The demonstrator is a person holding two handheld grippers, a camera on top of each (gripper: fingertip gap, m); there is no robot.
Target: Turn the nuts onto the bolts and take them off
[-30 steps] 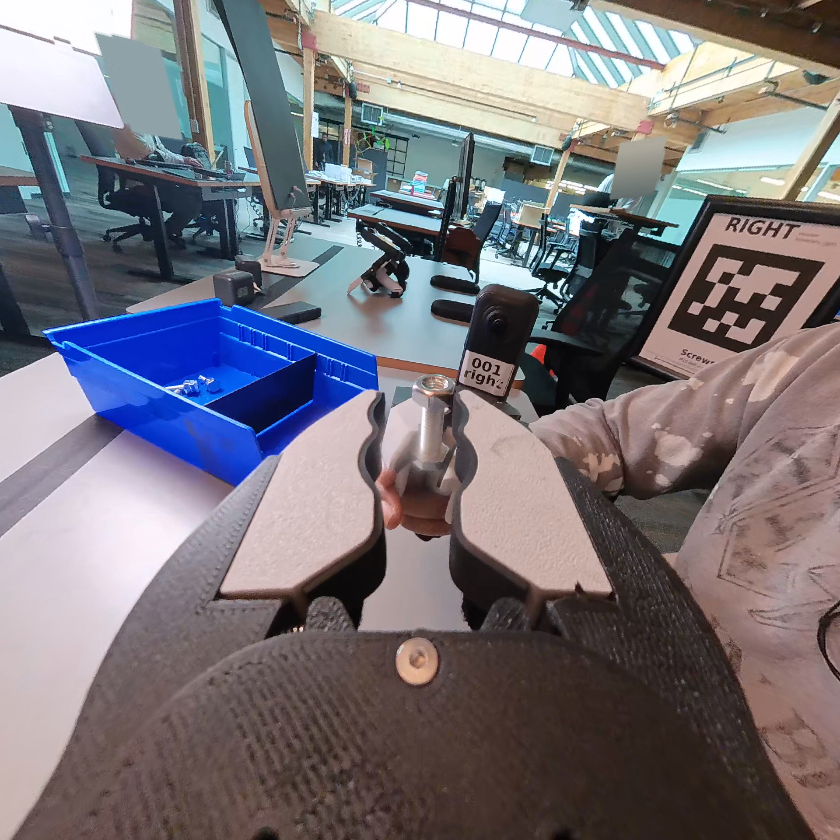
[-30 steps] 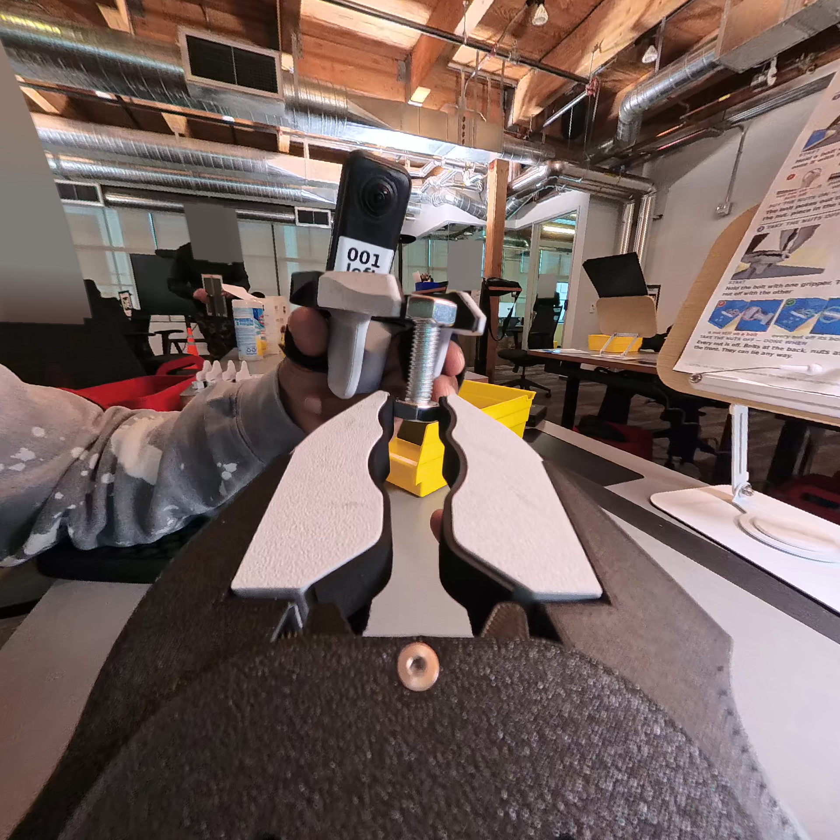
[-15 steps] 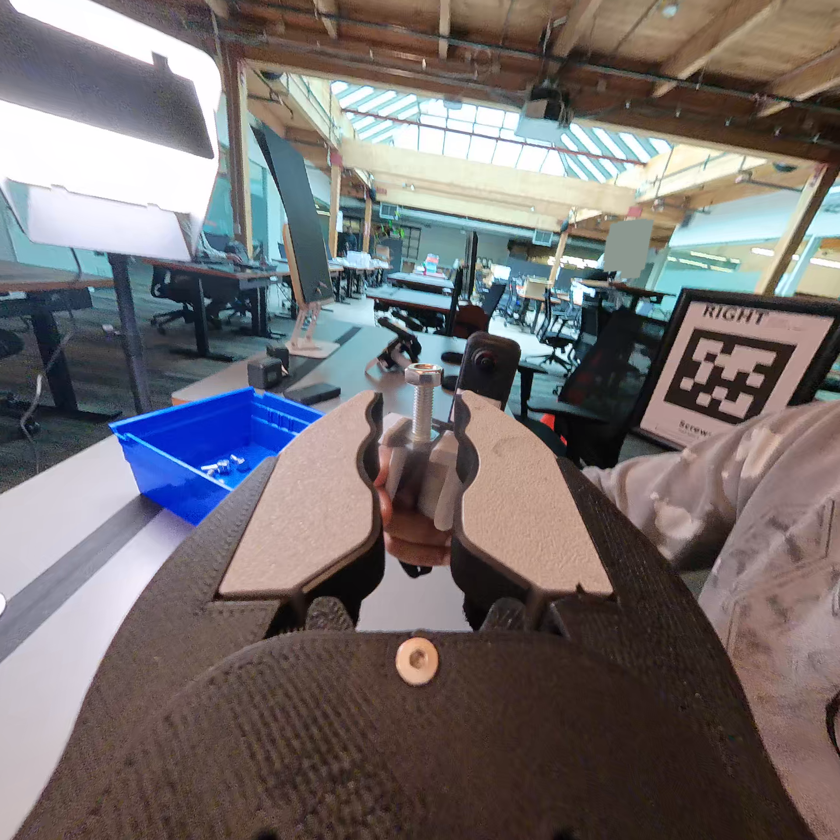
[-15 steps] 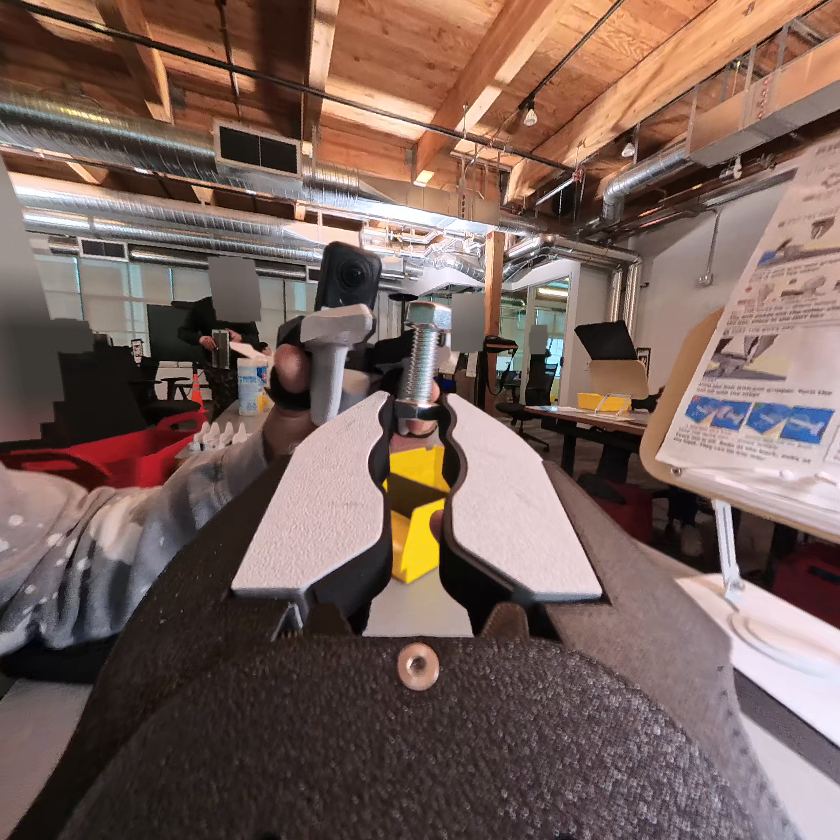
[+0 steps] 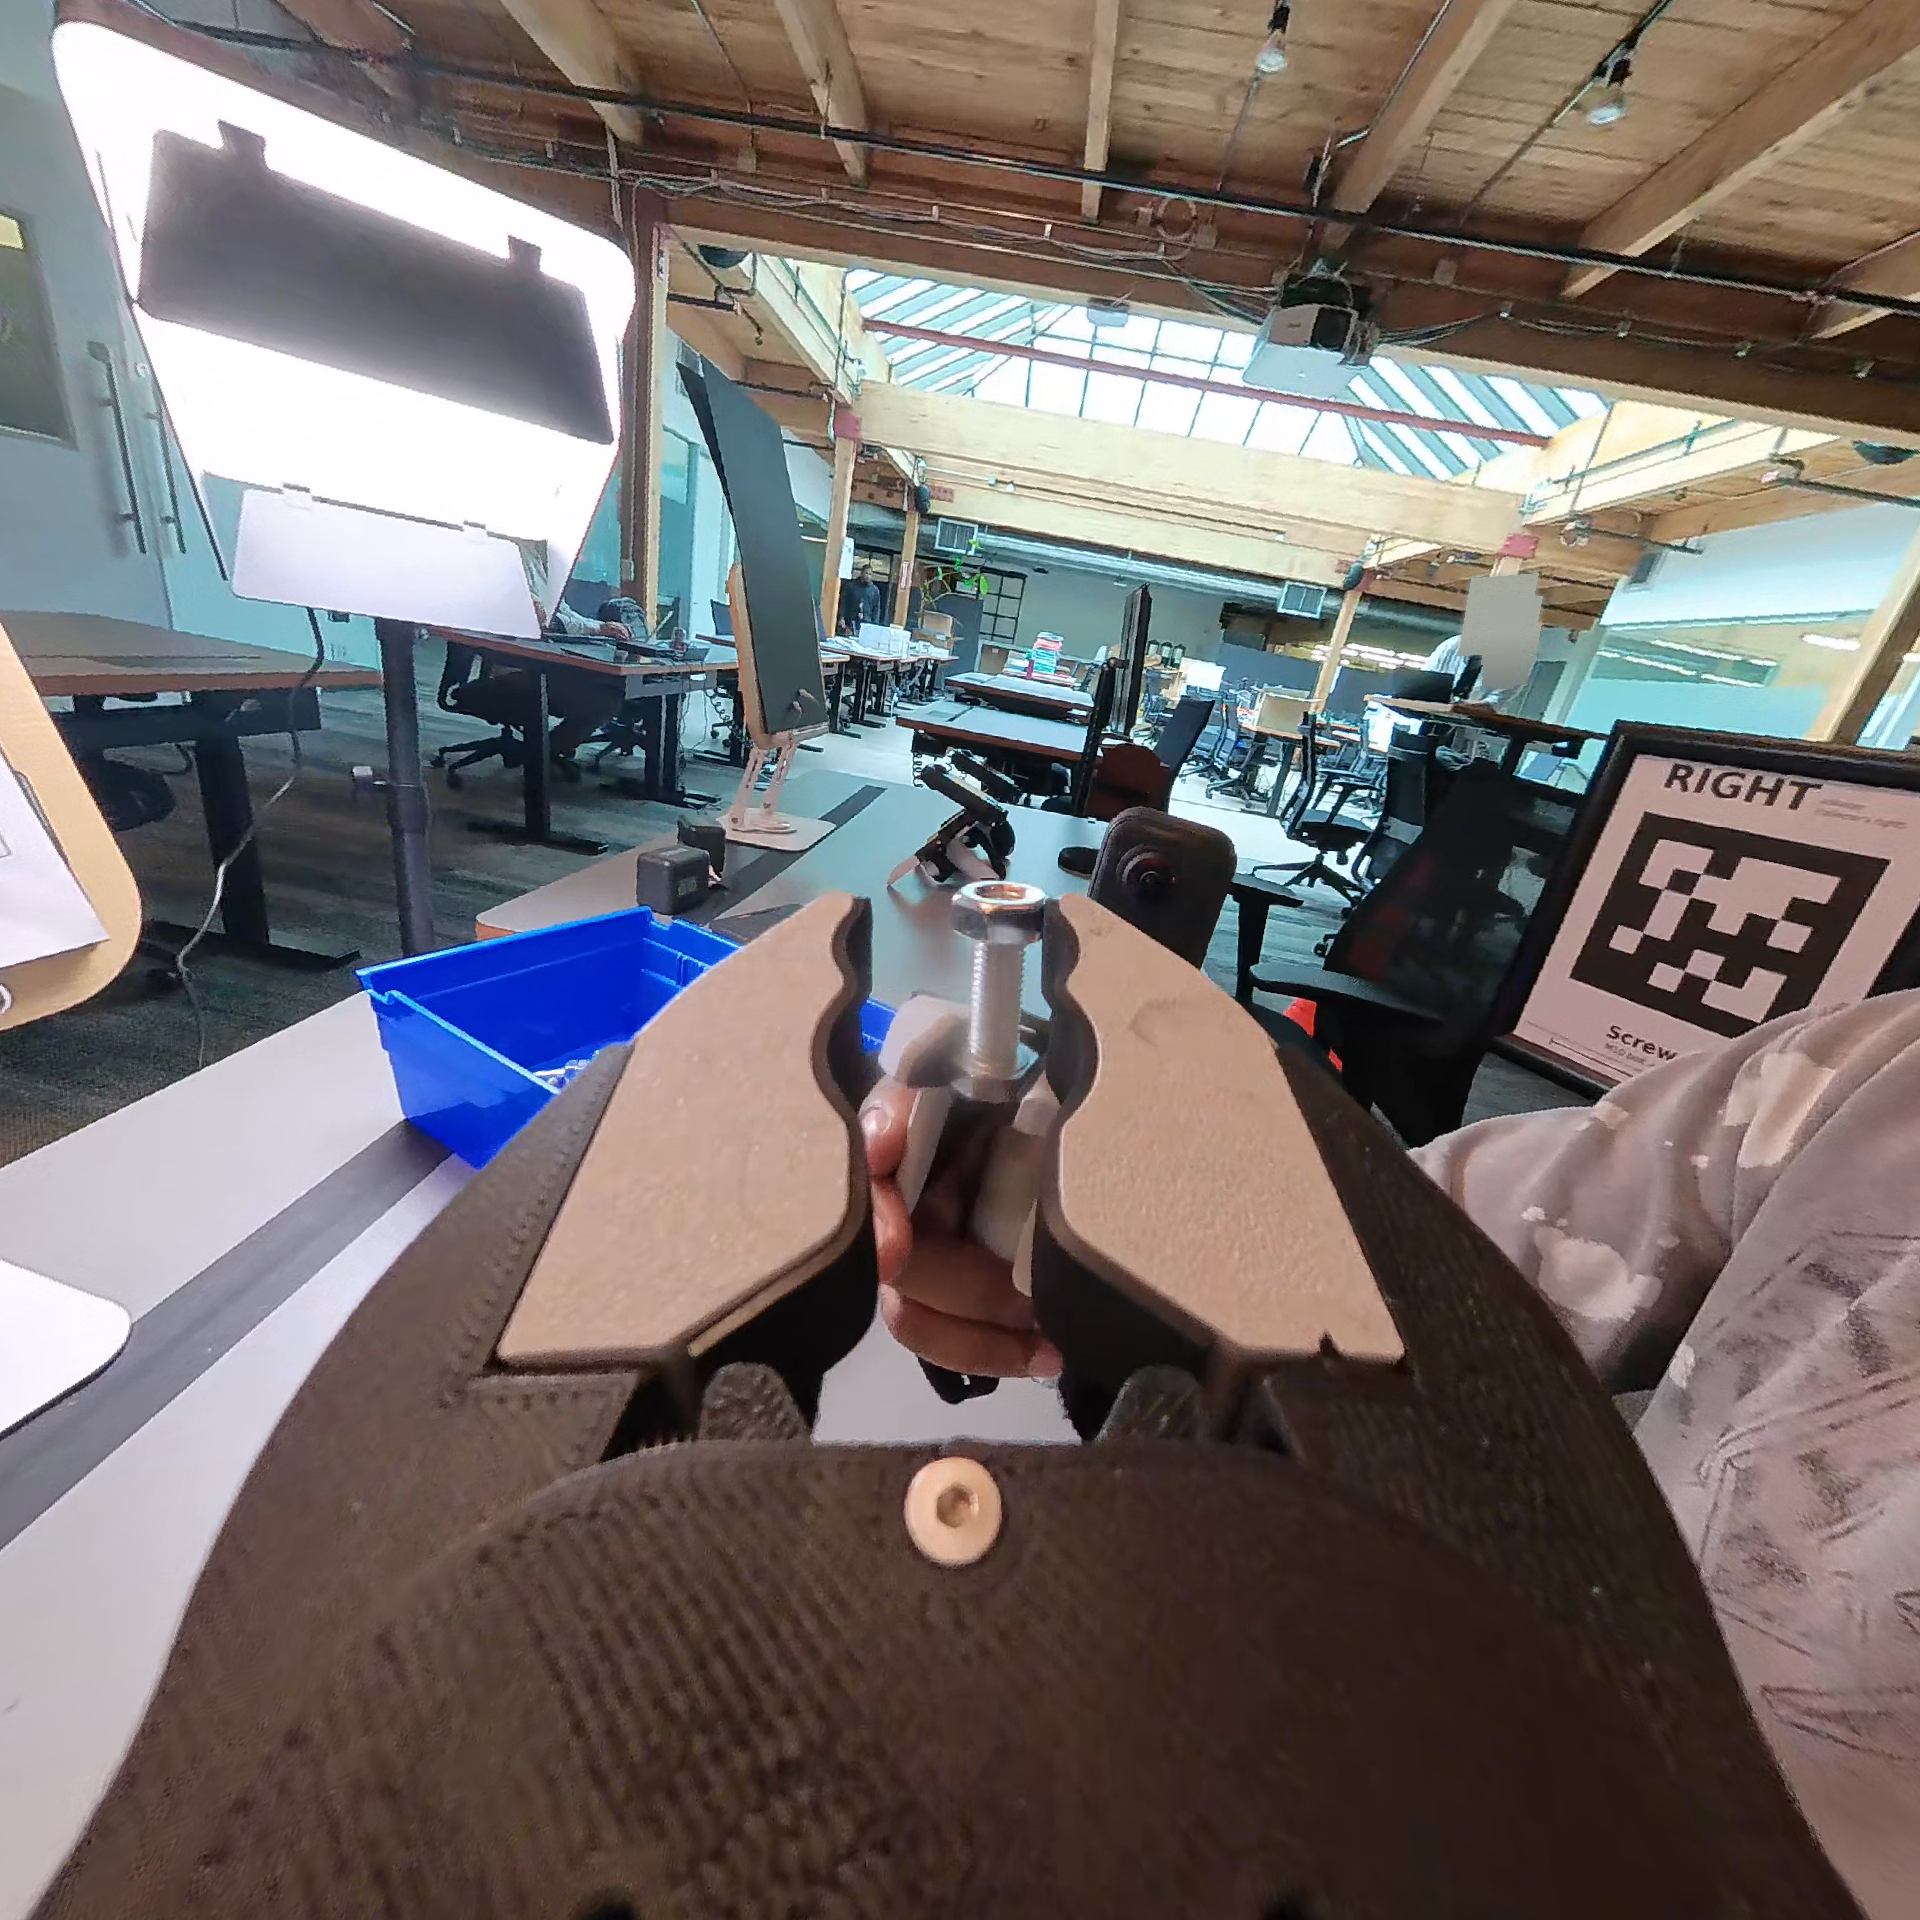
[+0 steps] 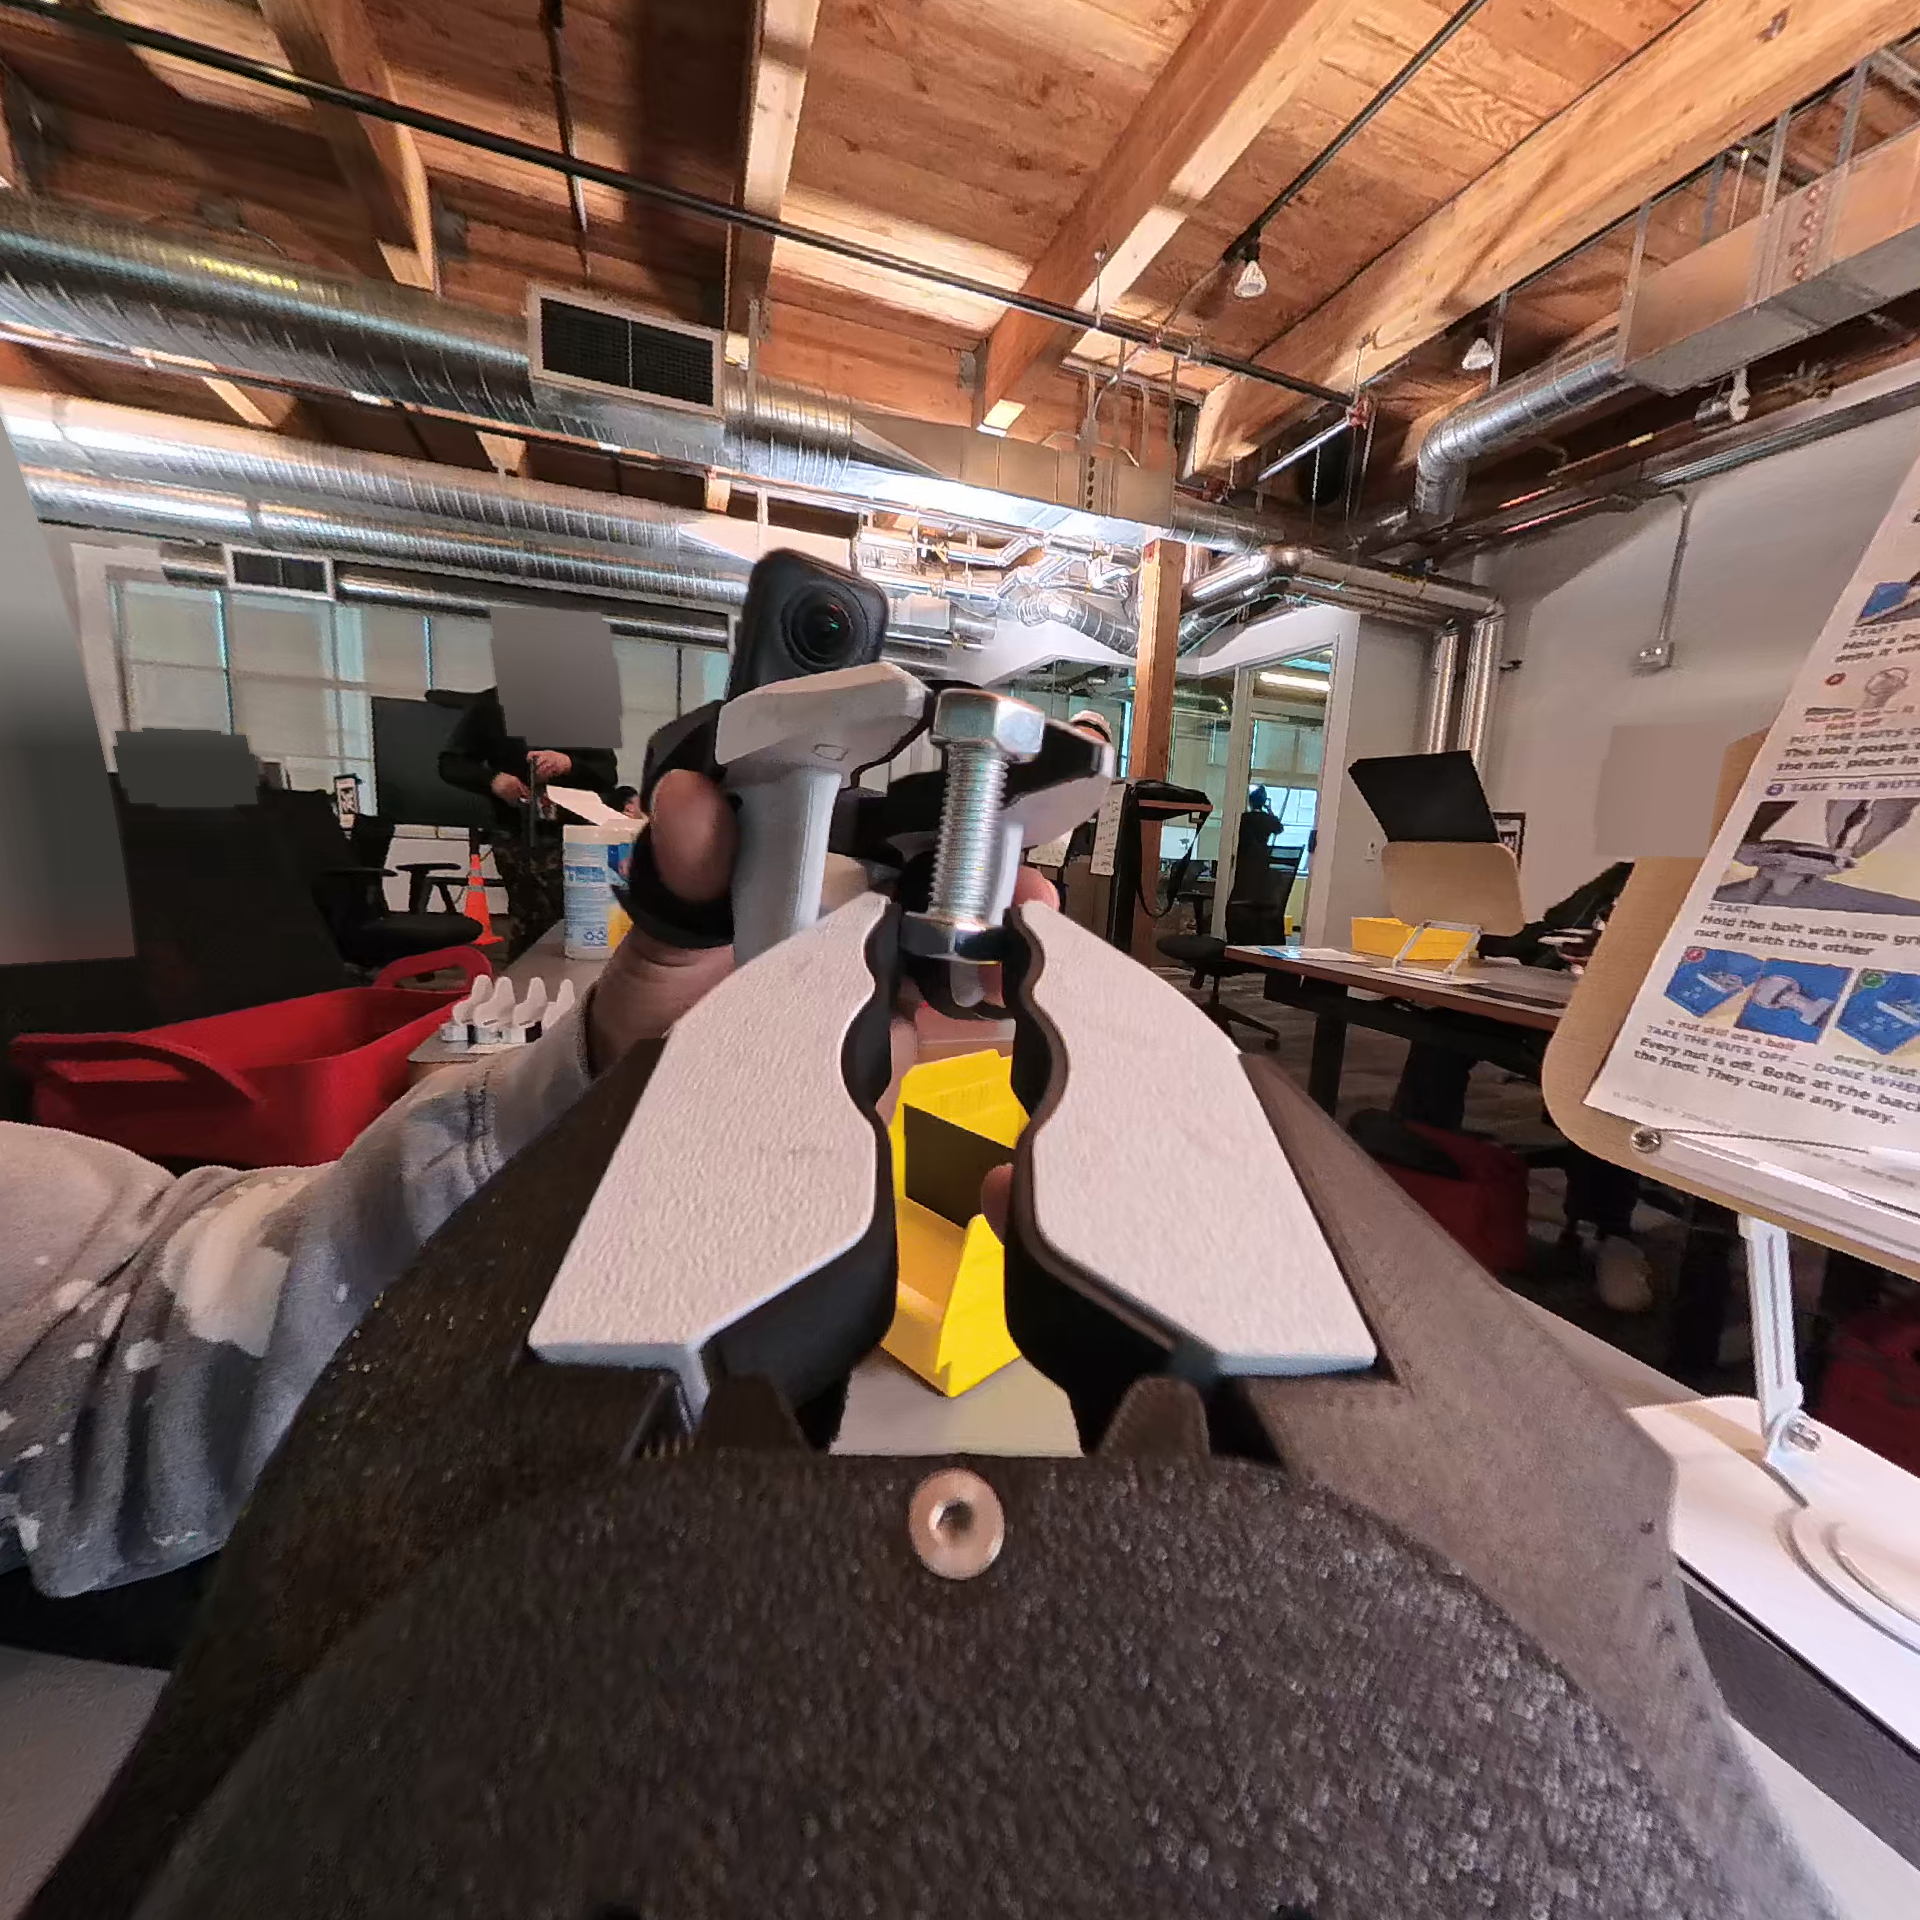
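Observation:
A silver bolt [image 5: 995, 987] stands upright in the air between my two grippers. My left gripper [image 5: 956, 920] is shut on the bolt's hex head [image 5: 997, 914]. My right gripper [image 6: 951, 930] is shut on the nut [image 6: 948, 935] threaded on the lower end of the bolt [image 6: 971, 831]. In the right wrist view the left gripper's grey fingers [image 6: 800, 748] hold the bolt head [image 6: 987, 722]. In the left wrist view the right gripper's grey fingers [image 5: 920, 1039] hold the nut [image 5: 992, 1081]. A hand shows behind each.
A blue bin [image 5: 488, 997] with loose bolts and nuts sits on the grey table [image 5: 156, 1236] at left. A yellow bin [image 6: 951, 1226] lies below the right gripper. An instruction sheet on a stand [image 6: 1766, 935] is at right, a framed marker board [image 5: 1725, 914] beyond the sleeve. Less than 4 cm separates the two grippers' tips.
Both grippers have lifted and tilted upward with the bolt still between them. The blue bin has dropped lower in the left wrist view, and more ceiling shows in both views.

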